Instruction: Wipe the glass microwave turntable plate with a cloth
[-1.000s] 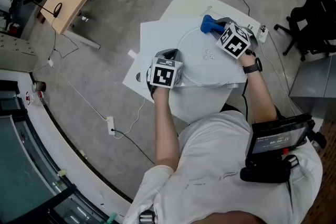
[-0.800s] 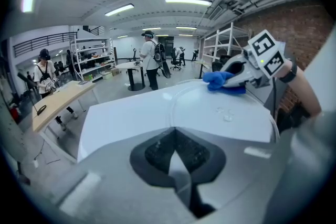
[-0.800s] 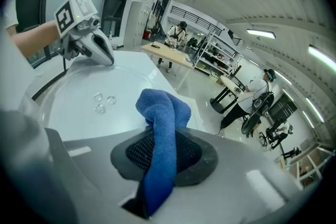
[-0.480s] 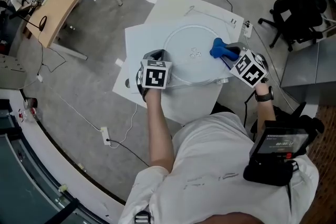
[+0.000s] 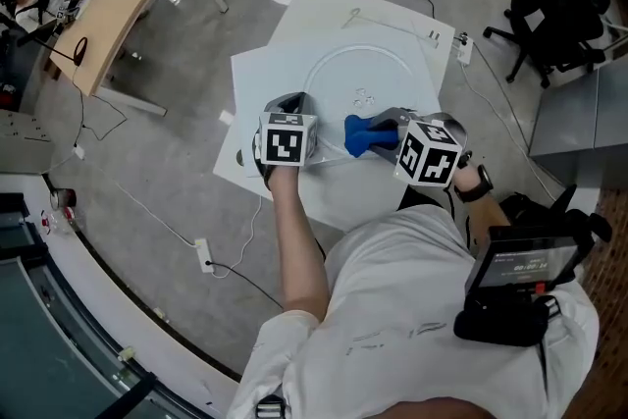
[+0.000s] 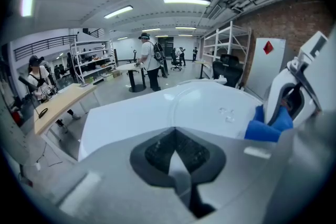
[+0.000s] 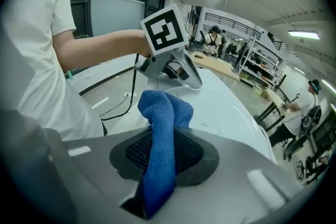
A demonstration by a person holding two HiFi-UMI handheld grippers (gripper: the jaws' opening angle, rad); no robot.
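Note:
The clear glass turntable plate [image 5: 368, 98] lies flat on white boards [image 5: 260, 78] on the floor. My left gripper [image 5: 306, 134] is shut on the plate's near-left rim; a thin glass edge [image 6: 178, 165] shows between its pads. My right gripper [image 5: 388, 137] is shut on a blue cloth [image 5: 363, 136], which rests on the plate's near edge, close to the left gripper. In the right gripper view the cloth [image 7: 160, 128] sticks out past the jaws over the plate [image 7: 226, 113], with the left gripper [image 7: 176, 68] just beyond. The left gripper view shows the cloth [image 6: 265, 126] at right.
A wooden desk [image 5: 118, 5] stands at the far left and a black chair [image 5: 559, 5] at the far right. Cables and a power strip [image 5: 204, 255] lie on the concrete floor. People stand far off [image 6: 149, 63] in the hall.
My right gripper has swept the blue cloth from the plate's right side leftward along the near edge toward the left gripper. The left gripper has stayed on the rim.

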